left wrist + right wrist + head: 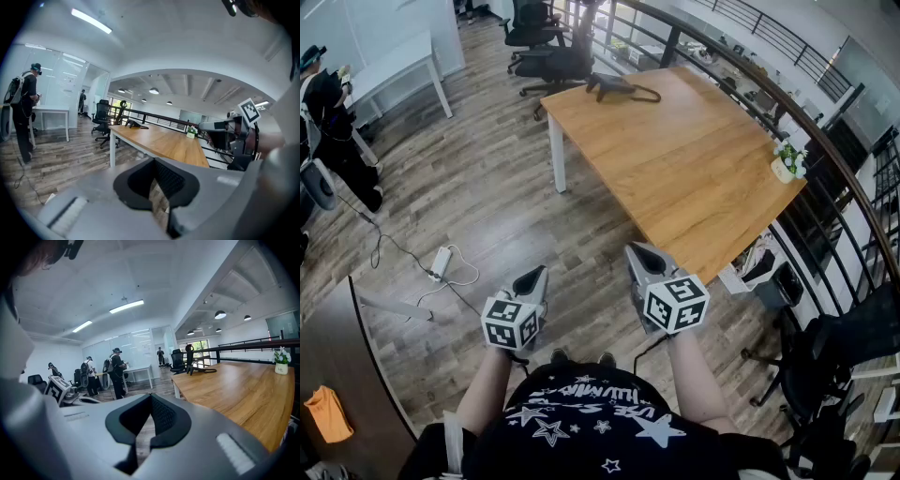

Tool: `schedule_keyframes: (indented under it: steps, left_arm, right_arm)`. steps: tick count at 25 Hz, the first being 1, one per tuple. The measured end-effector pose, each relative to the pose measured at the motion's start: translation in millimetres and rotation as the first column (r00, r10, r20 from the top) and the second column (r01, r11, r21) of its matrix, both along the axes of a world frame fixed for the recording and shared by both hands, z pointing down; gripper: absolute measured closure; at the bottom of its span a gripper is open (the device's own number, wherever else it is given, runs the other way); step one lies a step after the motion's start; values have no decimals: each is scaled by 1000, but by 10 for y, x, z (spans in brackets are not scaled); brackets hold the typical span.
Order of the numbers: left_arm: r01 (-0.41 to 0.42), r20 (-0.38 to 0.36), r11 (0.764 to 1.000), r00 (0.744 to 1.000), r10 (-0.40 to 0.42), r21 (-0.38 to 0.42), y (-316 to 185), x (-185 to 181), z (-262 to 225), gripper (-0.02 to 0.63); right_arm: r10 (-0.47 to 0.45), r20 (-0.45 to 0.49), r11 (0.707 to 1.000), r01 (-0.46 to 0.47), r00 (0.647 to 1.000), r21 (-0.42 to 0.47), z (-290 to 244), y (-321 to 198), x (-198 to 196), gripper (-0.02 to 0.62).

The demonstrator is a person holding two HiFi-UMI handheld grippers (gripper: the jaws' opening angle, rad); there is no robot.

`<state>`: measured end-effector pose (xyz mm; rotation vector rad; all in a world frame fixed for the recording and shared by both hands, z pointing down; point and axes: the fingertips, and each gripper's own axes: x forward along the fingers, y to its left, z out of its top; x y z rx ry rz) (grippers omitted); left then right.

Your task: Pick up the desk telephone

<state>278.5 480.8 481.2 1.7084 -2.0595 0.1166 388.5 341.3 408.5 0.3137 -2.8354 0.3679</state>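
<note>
The desk telephone [619, 87] is black with a looped cord and sits at the far end of the wooden table [694, 178]. It shows small in the left gripper view [133, 124] and the right gripper view [199, 370]. My left gripper [536, 277] hangs over the wood floor close to my body, shut and empty. My right gripper [639, 253] is beside it near the table's front corner, jaws together with nothing between them. Both are far from the phone. Each gripper's own view shows its jaws closed, left [157, 187] and right [150, 423].
A small potted plant [786, 164] stands at the table's right edge by a dark railing [839, 178]. Black office chairs [546, 47] crowd behind the table's far end. A white desk [398, 66] and a person [328, 122] are at left. A power strip [441, 262] lies on the floor.
</note>
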Motion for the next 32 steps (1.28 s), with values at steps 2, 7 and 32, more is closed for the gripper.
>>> schedule_keyframes:
  steps: [2,7,32]
  left_arm:
    - [1,10,1000,1000,-1,13,2,-55,-51,604]
    - [5,17,1000,1000,-5,26,38,-146,-93,603]
    - [12,-14,1000,1000,-11,20,476,-1021,56,604]
  right_arm:
    - [5,-2,1000,-5,1000,7,2,19,-23,595]
    - [2,-23,1000,-2,1000,9,74,94,-83,595]
    - [17,-48,997,-13,999,77,370,483,-1038,594]
